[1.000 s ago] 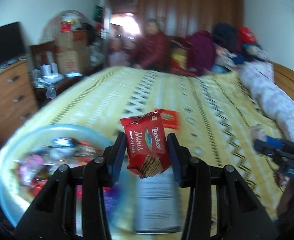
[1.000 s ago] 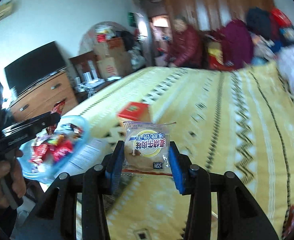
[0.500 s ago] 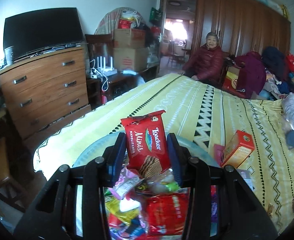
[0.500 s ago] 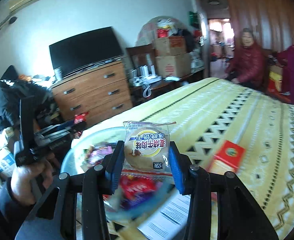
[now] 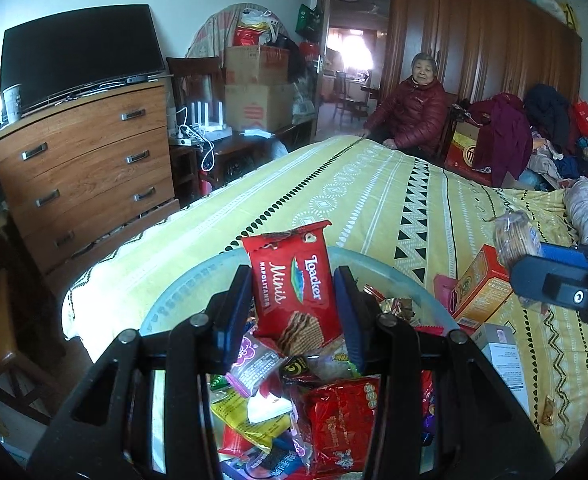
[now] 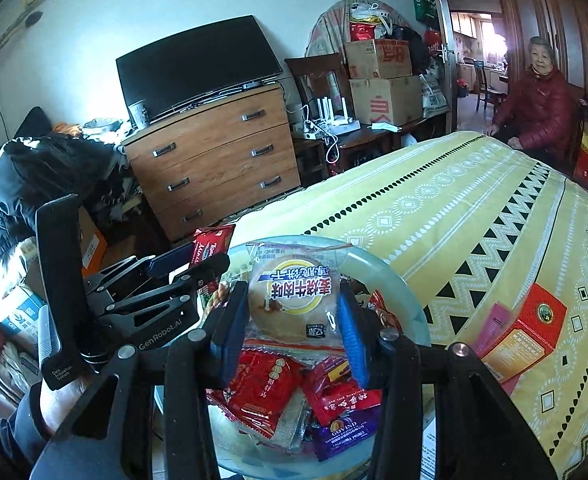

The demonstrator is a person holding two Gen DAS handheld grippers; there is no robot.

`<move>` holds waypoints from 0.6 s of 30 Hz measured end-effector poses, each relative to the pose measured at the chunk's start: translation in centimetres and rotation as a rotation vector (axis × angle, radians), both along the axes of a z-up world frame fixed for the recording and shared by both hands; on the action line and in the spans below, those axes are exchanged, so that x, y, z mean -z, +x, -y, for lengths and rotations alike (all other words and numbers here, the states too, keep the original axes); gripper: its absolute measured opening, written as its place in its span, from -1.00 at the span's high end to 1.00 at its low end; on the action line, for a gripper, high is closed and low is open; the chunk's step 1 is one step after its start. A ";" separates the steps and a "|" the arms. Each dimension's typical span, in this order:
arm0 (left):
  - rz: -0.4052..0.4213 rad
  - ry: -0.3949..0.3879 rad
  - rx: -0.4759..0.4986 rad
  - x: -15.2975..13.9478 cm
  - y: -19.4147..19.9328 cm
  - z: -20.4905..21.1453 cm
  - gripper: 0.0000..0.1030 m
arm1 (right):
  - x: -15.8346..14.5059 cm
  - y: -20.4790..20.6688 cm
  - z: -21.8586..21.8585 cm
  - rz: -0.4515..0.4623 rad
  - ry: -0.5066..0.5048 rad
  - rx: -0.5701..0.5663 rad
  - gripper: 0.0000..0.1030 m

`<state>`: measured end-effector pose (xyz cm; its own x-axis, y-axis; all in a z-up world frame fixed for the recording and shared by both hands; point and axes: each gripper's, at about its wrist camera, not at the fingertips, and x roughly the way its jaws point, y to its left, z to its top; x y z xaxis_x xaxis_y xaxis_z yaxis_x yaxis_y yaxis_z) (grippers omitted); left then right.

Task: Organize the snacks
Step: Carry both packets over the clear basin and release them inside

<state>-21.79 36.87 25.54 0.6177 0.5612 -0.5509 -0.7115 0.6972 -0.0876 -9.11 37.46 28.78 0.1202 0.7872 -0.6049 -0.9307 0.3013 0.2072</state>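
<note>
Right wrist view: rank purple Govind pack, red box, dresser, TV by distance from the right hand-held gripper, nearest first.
1. Purple Govind pack: in the bowl, just below the right hand-held gripper.
2. Red box: on the bed, to the right.
3. Dresser: across the floor, upper left.
4. TV: on top of the dresser, against the wall.

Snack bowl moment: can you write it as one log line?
left gripper: holds Loacker pack | right gripper: holds biscuit packet | both over snack bowl
</note>
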 end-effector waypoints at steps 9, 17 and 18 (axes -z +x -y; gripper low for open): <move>-0.004 -0.015 0.006 0.0 0.1 -0.7 0.19 | 0.3 0.1 -0.2 0.000 -0.008 0.002 0.09; -0.013 -0.017 0.003 0.3 0.2 -0.5 0.19 | 0.3 0.3 -0.2 -0.002 -0.003 0.000 0.09; -0.015 -0.018 0.004 0.4 0.3 -0.5 0.19 | 0.2 0.4 -0.2 -0.003 -0.003 0.000 0.09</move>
